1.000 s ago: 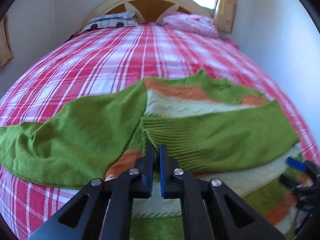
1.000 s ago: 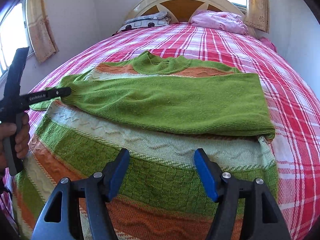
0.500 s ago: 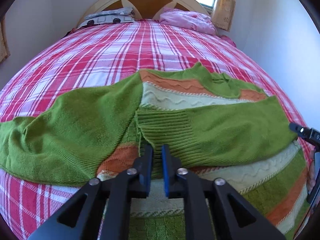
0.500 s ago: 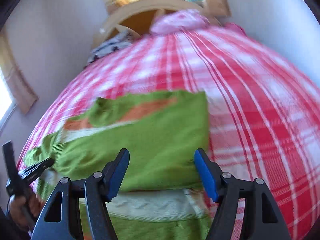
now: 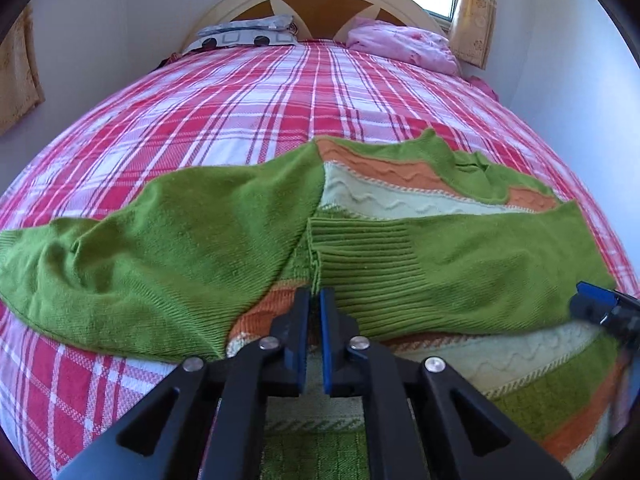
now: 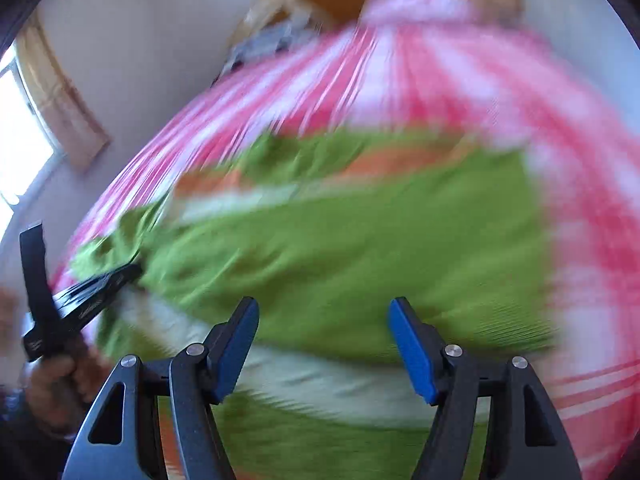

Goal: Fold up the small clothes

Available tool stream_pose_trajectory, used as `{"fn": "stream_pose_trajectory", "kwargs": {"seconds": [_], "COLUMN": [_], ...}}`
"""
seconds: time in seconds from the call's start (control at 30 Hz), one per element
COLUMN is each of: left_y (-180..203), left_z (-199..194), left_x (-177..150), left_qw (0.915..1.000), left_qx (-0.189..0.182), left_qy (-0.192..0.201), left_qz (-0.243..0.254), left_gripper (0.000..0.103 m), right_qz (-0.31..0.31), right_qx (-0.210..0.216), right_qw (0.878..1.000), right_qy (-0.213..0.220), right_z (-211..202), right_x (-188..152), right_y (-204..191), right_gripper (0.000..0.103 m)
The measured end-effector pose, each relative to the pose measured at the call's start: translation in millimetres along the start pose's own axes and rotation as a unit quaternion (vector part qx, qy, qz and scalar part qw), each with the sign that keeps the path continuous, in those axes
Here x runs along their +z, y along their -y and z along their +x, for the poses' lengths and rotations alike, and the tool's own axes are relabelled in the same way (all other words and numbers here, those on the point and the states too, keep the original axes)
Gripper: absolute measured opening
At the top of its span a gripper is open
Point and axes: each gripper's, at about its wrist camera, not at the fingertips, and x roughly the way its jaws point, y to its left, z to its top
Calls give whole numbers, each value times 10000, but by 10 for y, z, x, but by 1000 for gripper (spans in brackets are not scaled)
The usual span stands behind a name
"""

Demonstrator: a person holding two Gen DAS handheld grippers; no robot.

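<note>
A green knit sweater (image 5: 400, 208) with orange and cream stripes lies on the plaid bed. Its right sleeve (image 5: 460, 272) is folded across the body; its left sleeve (image 5: 152, 256) spreads out to the left. My left gripper (image 5: 315, 300) is nearly shut with a thin gap, its tips just short of the folded sleeve's ribbed cuff (image 5: 360, 264), holding nothing that I can see. My right gripper (image 6: 323, 316) is open and empty above the sweater (image 6: 340, 264); its view is motion-blurred. The right gripper shows at the right edge of the left wrist view (image 5: 604, 308).
The red and white plaid bedspread (image 5: 260, 112) covers the bed. A patterned pillow (image 5: 244, 34) and a pink pillow (image 5: 400, 40) lie by the wooden headboard (image 5: 320, 0). Walls stand close on both sides, with a curtained window (image 5: 472, 8) at the back right.
My left gripper has drawn back slightly from the cuff and stays nearly shut. My right gripper has swung fast over the sweater's right side, still open.
</note>
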Motion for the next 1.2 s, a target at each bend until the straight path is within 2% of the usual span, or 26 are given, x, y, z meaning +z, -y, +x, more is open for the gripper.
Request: {"fn": "stream_pose_trajectory", "kwargs": {"seconds": [0.03, 0.07, 0.13, 0.17, 0.23, 0.27, 0.3, 0.33, 0.37, 0.43, 0.5, 0.53, 0.57, 0.6, 0.63, 0.67, 0.7, 0.73, 0.83, 0.9, 0.93, 1.0, 1.2], "left_y": [-12, -22, -40, -57, -96, -105, -118, -125, -146, -220, -327, -380, -423, -482, -532, -617, -681, -738, -918, -1063, -1126, -1299, -1755], "left_z": [-5, -12, -32, -39, -40, -37, -48, -64, -91, -166, -262, -309, -348, -390, -416, -456, -478, -485, -532, -522, -511, -515, -542], "left_x": [-4, -7, -13, -15, -15, -11, -15, -17, -20, -33, -68, -89, -107, -126, -138, -148, -154, -151, -168, -164, -164, -185, -257], "left_qw": [10000, 10000, 9998, 9997, 9992, 9991, 9988, 9986, 9982, 9972, 9959, 9961, 9964, 9963, 9962, 9961, 9960, 9959, 9949, 9932, 9926, 9903, 9817], "left_qx": [-43, -66, -94, -114, -161, -166, -180, -202, -254, -319, -438, -336, -227, -135, -80, 29, 114, 157, 409, 658, 710, 825, 1400], "left_qy": [18, 39, 95, 110, 124, 120, 147, 183, 225, 258, 323, 354, 386, 431, 459, 477, 466, 461, 482, 461, 436, 378, 245], "left_qz": [-21, -56, -146, -201, -332, -378, -434, -456, -498, -625, -726, -731, -721, -728, -732, -736, -749, -769, -785, -838, -882, -1052, -1264], "left_gripper": [7, 7, 7, 8, 8, 8, 8, 8, 12, 22, 31, 36, 48, 59, 61, 61, 61, 61, 63, 67, 67, 67, 67], "right_qz": [-331, -467, -387, -346, -319, -269, -174, -262, -490, -730, -724, -751, -761, -748, -781, -997, -1300, -1399, -1225, -1116, -1194, -1453, -1593], "right_qx": [-153, -95, 291, 353, 152, 122, 305, 316, 180, 324, 244, 108, 62, 225, 489, 443, 349, 429, 684, 771, 711, 577, 239], "right_qw": [9993, 9989, 9988, 9987, 9991, 9995, 9992, 9988, 9985, 9967, 9968, 9964, 9963, 9968, 9955, 9936, 9908, 9891, 9901, 9907, 9899, 9876, 9869], "right_qy": [-1, -43, 46, 143, 244, 139, -187, -250, -154, -135, 249, 380, 390, 191, -233, -292, -156, -155, 93, -110, -269, -135, 33], "right_z": [8, 12, -40, -70, -37, 32, 168, 237, 225, 168, 50, 27, 49, 140, 302, 365, 346, 332, 243, 356, 457, 446, 428], "right_x": [-29, -40, -29, 2, 67, 81, 89, 88, 79, 42, 61, 77, 99, 108, 86, 47, 16, 5, 34, 62, 53, 2, -107], "right_y": [-137, -221, -288, -308, -331, -335, -341, -398, -480, -637, -688, -707, -715, -716, -745, -821, -913, -960, -962, -982, -1028, -1101, -1156], "right_gripper": [71, 71, 71, 71, 71, 71, 71, 71, 71, 71, 71, 71, 71, 71, 72, 73, 73, 73, 73, 73, 73, 74, 74]}}
